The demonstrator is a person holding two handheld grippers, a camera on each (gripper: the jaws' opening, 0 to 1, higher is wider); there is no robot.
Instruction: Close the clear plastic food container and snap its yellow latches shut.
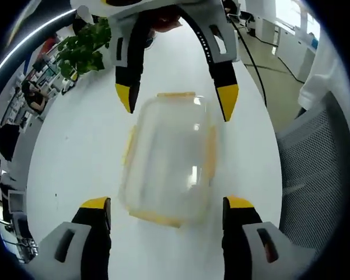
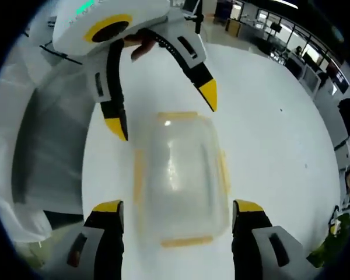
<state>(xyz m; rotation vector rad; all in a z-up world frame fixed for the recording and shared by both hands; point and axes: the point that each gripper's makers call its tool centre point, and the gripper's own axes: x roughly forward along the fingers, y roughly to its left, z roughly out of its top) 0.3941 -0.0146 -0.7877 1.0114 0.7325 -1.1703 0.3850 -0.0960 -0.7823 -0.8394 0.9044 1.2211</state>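
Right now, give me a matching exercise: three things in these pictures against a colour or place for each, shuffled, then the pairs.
Things:
1. container
2. potted plant
3. mesh chair

Descriptions:
A. green leaves, at the table's far end in the left gripper view
B. grey, beside the table
C. clear with yellow latches, on the white table between the left gripper and right gripper

Pairs: 1-C, 2-A, 3-B

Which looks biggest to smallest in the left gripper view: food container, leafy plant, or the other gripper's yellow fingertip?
1. Clear food container
2. Leafy plant, though it sits farther away
3. Yellow fingertip of the right gripper
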